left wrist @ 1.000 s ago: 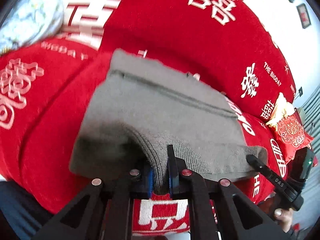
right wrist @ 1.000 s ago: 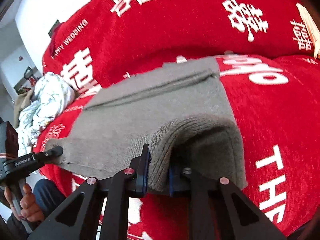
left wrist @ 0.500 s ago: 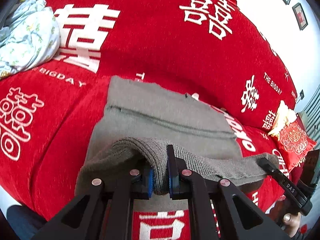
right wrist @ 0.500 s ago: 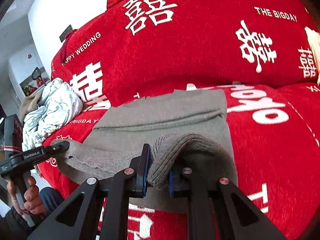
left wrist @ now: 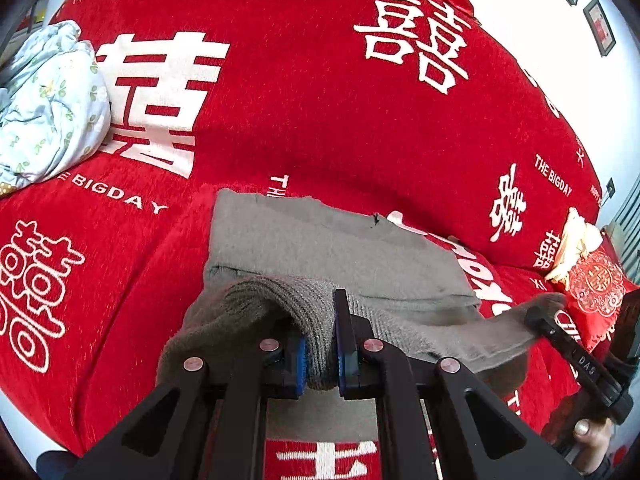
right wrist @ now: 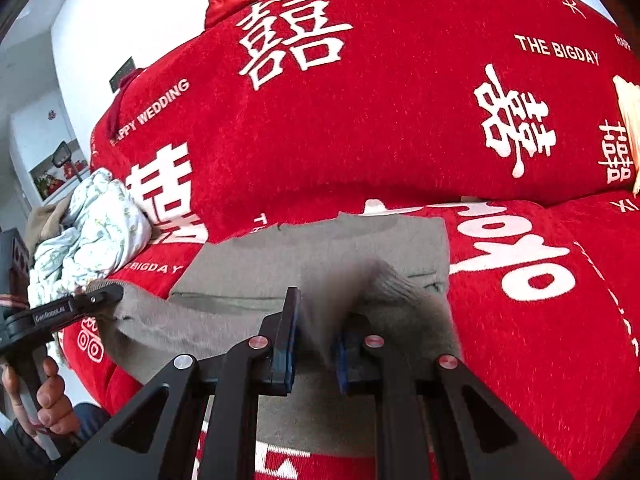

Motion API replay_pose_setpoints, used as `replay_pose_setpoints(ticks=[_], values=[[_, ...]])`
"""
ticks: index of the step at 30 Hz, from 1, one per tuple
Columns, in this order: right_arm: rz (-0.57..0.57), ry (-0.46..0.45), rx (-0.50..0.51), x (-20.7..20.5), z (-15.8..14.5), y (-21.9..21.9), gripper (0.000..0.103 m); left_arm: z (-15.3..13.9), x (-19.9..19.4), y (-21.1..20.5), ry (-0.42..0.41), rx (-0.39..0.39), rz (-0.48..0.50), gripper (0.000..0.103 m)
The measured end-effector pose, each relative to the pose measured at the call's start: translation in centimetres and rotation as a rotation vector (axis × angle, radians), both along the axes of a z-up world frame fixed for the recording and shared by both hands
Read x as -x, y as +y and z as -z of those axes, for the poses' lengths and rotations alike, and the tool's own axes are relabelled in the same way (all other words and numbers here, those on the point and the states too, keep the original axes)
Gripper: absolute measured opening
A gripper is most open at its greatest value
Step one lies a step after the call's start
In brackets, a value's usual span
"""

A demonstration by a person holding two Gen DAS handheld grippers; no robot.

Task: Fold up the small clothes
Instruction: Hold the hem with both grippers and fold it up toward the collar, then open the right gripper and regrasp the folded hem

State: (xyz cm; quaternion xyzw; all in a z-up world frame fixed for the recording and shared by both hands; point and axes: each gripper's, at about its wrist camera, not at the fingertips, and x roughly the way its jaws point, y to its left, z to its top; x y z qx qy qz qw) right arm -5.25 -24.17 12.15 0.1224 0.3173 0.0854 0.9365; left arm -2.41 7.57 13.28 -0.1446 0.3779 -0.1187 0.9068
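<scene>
Both wrist cameras look down at a slant, close over the grey knitted garment (left wrist: 320, 248) (right wrist: 320, 252) on the red printed sofa cover (left wrist: 320, 120) (right wrist: 400, 120). The left view sits at the garment's left end and the right view at its right end. Both share the garment and the crumpled pale floral cloth (left wrist: 48, 104) (right wrist: 92, 232) to its left.

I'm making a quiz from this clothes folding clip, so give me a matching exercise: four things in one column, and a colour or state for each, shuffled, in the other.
Things:
1. grey knit garment
2. sofa cover
3. floral bundle
4. left gripper

States:
A. pale blue, crumpled, lying at the sofa's left end
B. shut on the knit edge
C. near edge lifted off the seat, far part lying flat
D. red with white lettering

Pairs: 1-C, 2-D, 3-A, 4-B
</scene>
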Motion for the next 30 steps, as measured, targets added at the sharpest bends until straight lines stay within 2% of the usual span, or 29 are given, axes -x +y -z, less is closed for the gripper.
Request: replay_pose_setpoints(ticks=[5, 8, 9, 10, 11, 12, 13, 16, 19, 22, 25, 26, 27, 28, 29, 30], values=[[-0.002, 0.026, -0.006, -1.6, -0.1, -0.2, 0.016, 0.6, -1.5, -0.3, 0.021, 0.001, 0.001, 0.012], [-0.018, 0.109, -0.049, -2.5, 1.6, -0.8, 0.018, 1.8, -2.1, -0.5, 0.047, -0.012, 0.003, 0.012], [-0.007, 0.112, -0.051, -2.6, 2.3, -1.1, 0.025, 2.3, -2.2, -0.5, 0.057, -0.012, -0.001, 0.012], [0.016, 0.105, -0.009, -2.7, 3.0, -1.4, 0.052, 2.7, -2.4, -0.4, 0.067, -0.011, -0.004, 0.012], [0.028, 0.096, 0.013, -2.7, 3.3, -1.5, 0.087, 3.2, -2.6, -0.2, 0.080, -0.009, -0.010, 0.012], [0.040, 0.081, 0.035, -2.7, 3.6, -1.7, 0.095, 3.6, -2.7, 0.0, 0.088, -0.008, -0.014, 0.012], [0.019, 0.084, 0.054, -3.2, 4.0, -1.8, 0.096, 3.8, -2.8, 0.1, 0.093, -0.006, -0.017, 0.012], [-0.064, 0.166, 0.153, -5.9, 5.0, -1.1, 0.093, 3.9, -2.9, 0.3, 0.096, 0.002, -0.016, 0.012], [-0.139, 0.183, 0.211, -8.8, 5.6, -0.3, 0.093, 3.8, -2.9, 0.0, 0.090, -0.017, -0.010, 0.012], [-0.218, 0.180, 0.241, -11.2, 5.9, 0.8, 0.093, 3.9, -3.1, 0.0, 0.094, -0.030, -0.009, 0.012], [-0.318, 0.230, 0.263, -13.3, 7.1, 2.4, 0.093, 4.2, -3.5, 0.1, 0.107, -0.029, -0.013, 0.012], [-0.340, 0.259, 0.287, -13.7, 7.8, 2.9, 0.086, 4.4, -3.7, 0.1, 0.112, -0.030, -0.015, 0.012], [-0.373, 0.299, 0.311, -14.2, 8.7, 3.4, 0.073, 4.5, -4.0, 0.2, 0.119, -0.031, -0.017, 0.012], [-0.397, 0.343, 0.329, -14.6, 9.5, 3.7, 0.045, 4.7, -4.2, 0.2, 0.125, -0.029, -0.017, 0.012], [-0.392, 0.329, 0.319, -14.6, 9.3, 3.6, 0.035, 4.8, -4.3, 0.3, 0.128, -0.028, -0.017, 0.012], [-0.395, 0.315, 0.265, -14.3, 8.7, 3.2, 0.017, 4.8, -4.4, 0.4, 0.129, -0.025, -0.017, 0.012]])
